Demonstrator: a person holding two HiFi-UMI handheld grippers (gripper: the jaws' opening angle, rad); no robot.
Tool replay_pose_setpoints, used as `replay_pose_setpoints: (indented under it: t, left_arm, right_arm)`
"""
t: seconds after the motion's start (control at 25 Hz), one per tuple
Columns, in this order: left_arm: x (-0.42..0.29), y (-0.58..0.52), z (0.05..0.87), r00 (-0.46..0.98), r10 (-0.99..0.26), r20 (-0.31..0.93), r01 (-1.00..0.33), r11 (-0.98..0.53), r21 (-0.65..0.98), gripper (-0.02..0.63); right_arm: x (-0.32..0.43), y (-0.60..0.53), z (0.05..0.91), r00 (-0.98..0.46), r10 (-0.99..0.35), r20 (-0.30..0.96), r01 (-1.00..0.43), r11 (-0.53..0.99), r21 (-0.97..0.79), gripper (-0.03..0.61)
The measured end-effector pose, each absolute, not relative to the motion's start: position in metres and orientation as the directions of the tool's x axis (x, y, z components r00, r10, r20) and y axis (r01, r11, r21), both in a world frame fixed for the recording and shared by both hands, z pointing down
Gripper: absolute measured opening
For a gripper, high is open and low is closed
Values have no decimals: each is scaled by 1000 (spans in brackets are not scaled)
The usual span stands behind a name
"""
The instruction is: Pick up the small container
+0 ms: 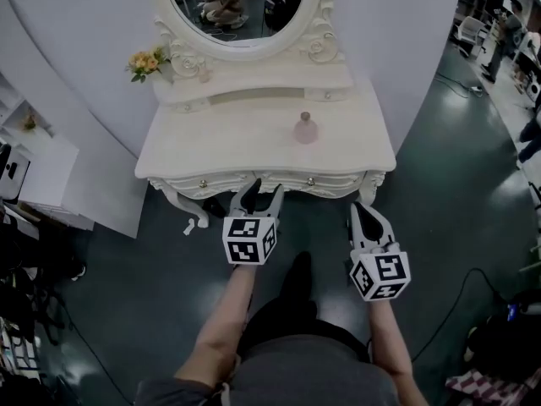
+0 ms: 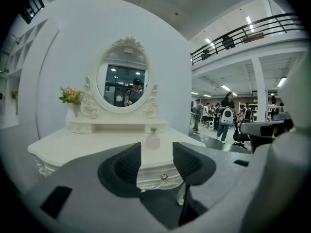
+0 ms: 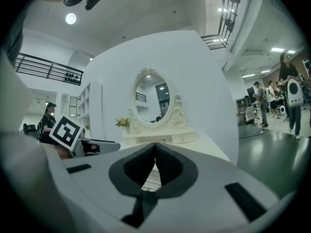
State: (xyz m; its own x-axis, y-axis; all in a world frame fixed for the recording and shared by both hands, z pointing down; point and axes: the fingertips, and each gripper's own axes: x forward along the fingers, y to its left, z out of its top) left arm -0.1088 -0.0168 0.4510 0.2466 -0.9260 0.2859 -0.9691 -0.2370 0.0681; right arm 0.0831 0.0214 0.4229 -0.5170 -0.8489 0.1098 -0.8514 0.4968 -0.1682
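A small pale pink bottle-shaped container [image 1: 305, 128] stands upright on the white dressing table [image 1: 220, 146], right of centre; in the left gripper view the container [image 2: 152, 140] shows beyond the gap between the jaws. My left gripper [image 1: 263, 190] hangs open in front of the table's front edge, nothing between its fingers. My right gripper [image 1: 365, 212] is shut and empty, lower and to the right, off the table's right corner. In its own view the right gripper [image 3: 155, 148] has its tips touching.
An oval mirror [image 1: 239, 7] rises at the table's back above a low shelf with drawers [image 1: 254, 87]. A vase of yellow flowers [image 1: 147, 63] stands at the back left. White shelving [image 1: 34, 163] is on the left. People stand on the open floor at the right [image 2: 226, 118].
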Motion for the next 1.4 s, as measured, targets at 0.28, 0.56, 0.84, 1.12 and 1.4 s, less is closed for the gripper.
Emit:
replay_pose_setpoints:
  t: [0.28,0.56,0.84,1.12,1.4]
  left_arm:
    - [-101,-86,453,261,-922,285,-965,-256,55,201]
    - [-85,-161,472,305,-899,314,-952,-300,64,229]
    - [-65,-229,498,342,-864,369,-936,-349,50,235]
    - [-49,-271,517,361,-836,414,-923,-383,32,235]
    - [-44,-302,530,370,-818,440,-916,-400,26,235]
  right_arm:
    - [87,-32,431,-490,-861,132,-866,465,-181,3]
    - [89,-93,433,-452,-880,144,-885,423,-194,3]
    - [98,-139,436,-401,-903,156,-907,367,-207,3]
    - [105,-170,444,-366,-914,177,-920,327,-214,3]
    - [106,-190,451,-348,-917,196,-927,304,-222,3]
